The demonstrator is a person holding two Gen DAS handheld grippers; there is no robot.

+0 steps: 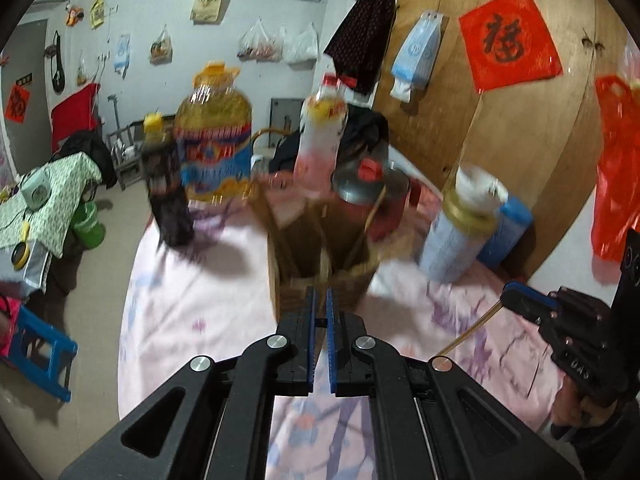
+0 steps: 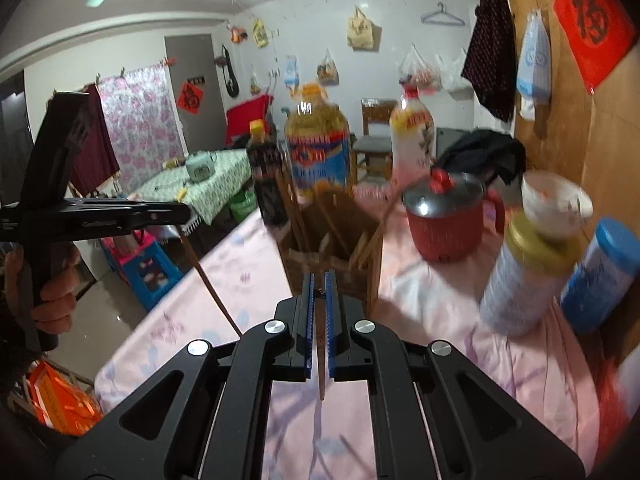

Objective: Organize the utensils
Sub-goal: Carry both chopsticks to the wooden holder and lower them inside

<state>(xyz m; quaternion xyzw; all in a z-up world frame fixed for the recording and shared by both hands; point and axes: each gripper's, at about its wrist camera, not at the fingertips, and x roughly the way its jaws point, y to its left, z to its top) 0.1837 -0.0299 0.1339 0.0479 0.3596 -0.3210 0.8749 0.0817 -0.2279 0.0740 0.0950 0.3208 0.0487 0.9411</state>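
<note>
Wooden chopsticks are what I am handling with both tools right now. My right hand-held gripper [image 2: 319, 280] is clenching one chopstick [image 2: 321, 354] between its blue pads, the stick running back toward the camera and ending just above the pink flowered cloth of the table [image 2: 440, 312]. My left hand-held gripper [image 1: 321, 296] is showing its pads nearly together in its own camera, where I cannot make out anything between them, but the right camera is showing it at the table's left edge [image 2: 176, 213] pinching a second chopstick [image 2: 210, 284] that is slanting down toward the cloth. Straight ahead of both tools, near the middle of the table, a wooden utensil box [image 2: 332, 248] is standing with more chopsticks leaning inside its compartments. Behind it, toward the far edge, a dark sauce bottle [image 2: 266, 176], a big oil jug [image 2: 318, 148] and a tall pale bottle [image 2: 412, 140] are standing, with a red lidded pot [image 2: 448, 216] to the right. Everything is looking motion-blurred.
</note>
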